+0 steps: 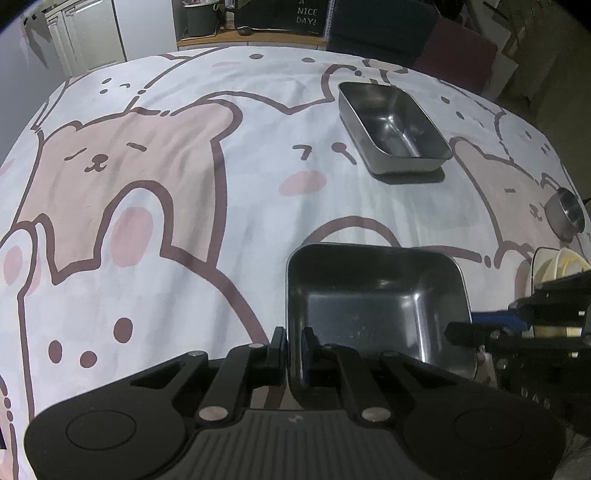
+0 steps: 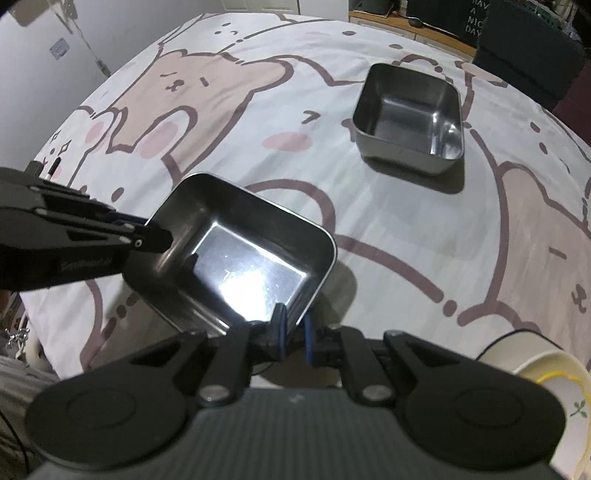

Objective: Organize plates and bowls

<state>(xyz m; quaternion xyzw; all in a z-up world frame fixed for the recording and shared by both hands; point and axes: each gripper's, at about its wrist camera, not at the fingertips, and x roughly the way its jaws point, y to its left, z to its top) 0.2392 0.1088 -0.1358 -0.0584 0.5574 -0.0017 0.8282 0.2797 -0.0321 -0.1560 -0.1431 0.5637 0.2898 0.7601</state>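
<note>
A square steel tray (image 1: 373, 302) is held between both grippers just above the bear-print tablecloth (image 1: 155, 206). My left gripper (image 1: 293, 350) is shut on its near-left rim, one finger inside and one outside. My right gripper (image 2: 293, 332) is shut on the tray's (image 2: 240, 254) near-right rim; it also shows in the left wrist view (image 1: 476, 326). The left gripper shows in the right wrist view (image 2: 155, 240) at the tray's left rim. A second steel tray (image 1: 391, 125) (image 2: 410, 118) rests empty on the cloth farther back.
A small round steel bowl (image 1: 565, 212) sits at the right edge. Cream and yellow bowls (image 1: 557, 264) stand near the right gripper; a cream bowl (image 2: 554, 387) with a leaf print is at lower right. Chairs (image 1: 384, 33) stand behind the table.
</note>
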